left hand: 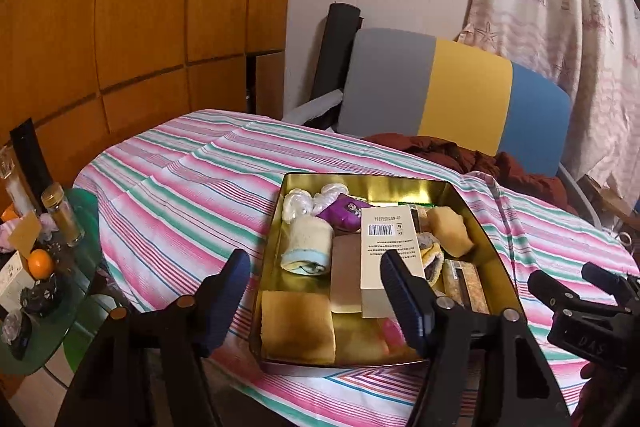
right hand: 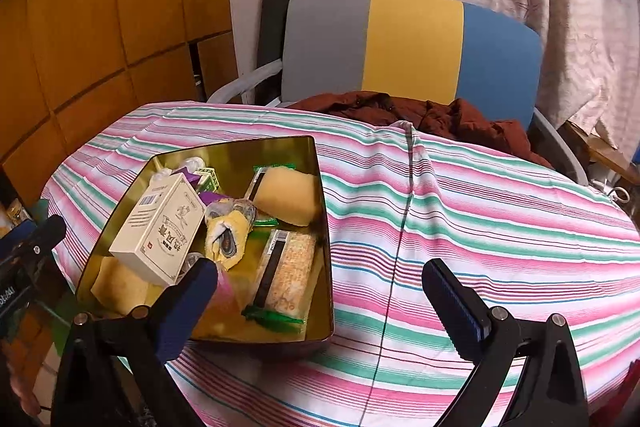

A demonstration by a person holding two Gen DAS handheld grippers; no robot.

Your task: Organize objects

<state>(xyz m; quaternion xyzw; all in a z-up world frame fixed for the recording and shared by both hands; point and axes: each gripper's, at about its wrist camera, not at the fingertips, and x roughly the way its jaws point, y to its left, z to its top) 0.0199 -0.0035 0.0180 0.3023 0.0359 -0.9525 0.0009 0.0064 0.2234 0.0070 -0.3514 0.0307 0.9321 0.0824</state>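
A gold metal tin (left hand: 360, 183) (right hand: 324, 239) sits on the striped tablecloth, filled with small items. Among them are a cream carton (left hand: 390, 251) (right hand: 160, 227), yellow sponges (left hand: 296, 323) (right hand: 288, 195), a rolled yellow towel (left hand: 308, 243), a purple packet (left hand: 344, 213) and a wrapped snack bar (right hand: 286, 273). My left gripper (left hand: 316, 287) stands open over the tin's near left part, holding nothing. My right gripper (right hand: 320, 287) is open too, straddling the tin's right wall with nothing between its fingers. It also shows at the right edge of the left wrist view (left hand: 580, 287).
A striped cloth (right hand: 480, 207) covers the round table. Behind it stands a grey, yellow and blue chair (left hand: 452, 87) with a dark red jacket (right hand: 420, 115) on it. A green glass side table (left hand: 80, 267) at the left carries jars, an orange (left hand: 40, 263) and clutter. Wooden panels and a curtain lie beyond.
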